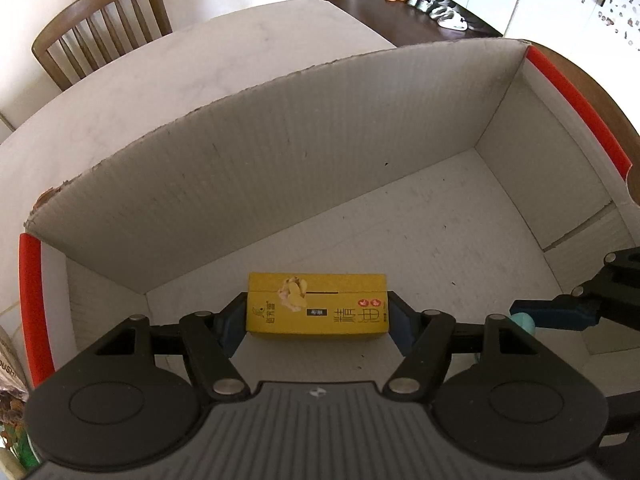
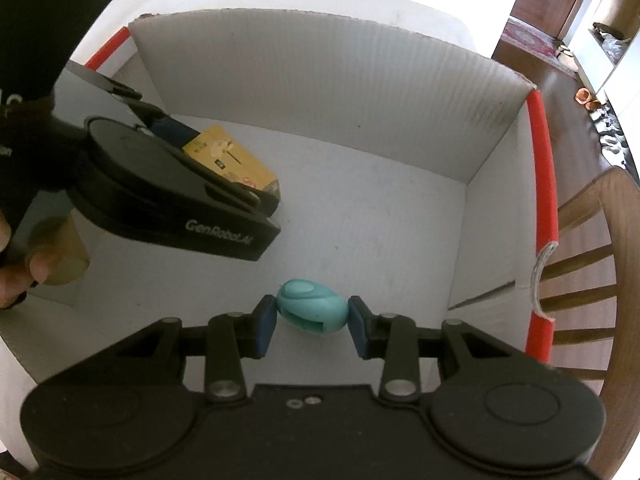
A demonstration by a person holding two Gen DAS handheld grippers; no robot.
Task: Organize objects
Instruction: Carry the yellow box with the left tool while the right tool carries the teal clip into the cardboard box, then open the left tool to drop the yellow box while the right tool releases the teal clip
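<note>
My left gripper (image 1: 317, 312) is shut on a yellow carton (image 1: 317, 307) with red and black print, held low inside a white cardboard box (image 1: 280, 152). The same carton (image 2: 230, 160) shows in the right wrist view between the left gripper's fingers. My right gripper (image 2: 312, 314) is shut on a teal egg-shaped object (image 2: 312, 312), just above the box floor (image 2: 380, 220). In the left wrist view the right gripper's blue finger (image 1: 554, 314) and a bit of the teal object (image 1: 523, 322) show at the right.
The box has red edge strips (image 2: 543, 184) on its side walls and stands on a white table (image 1: 180, 60). Wooden chairs (image 1: 100, 24) stand at the table. A printed bag (image 1: 10, 400) lies outside the box at the left.
</note>
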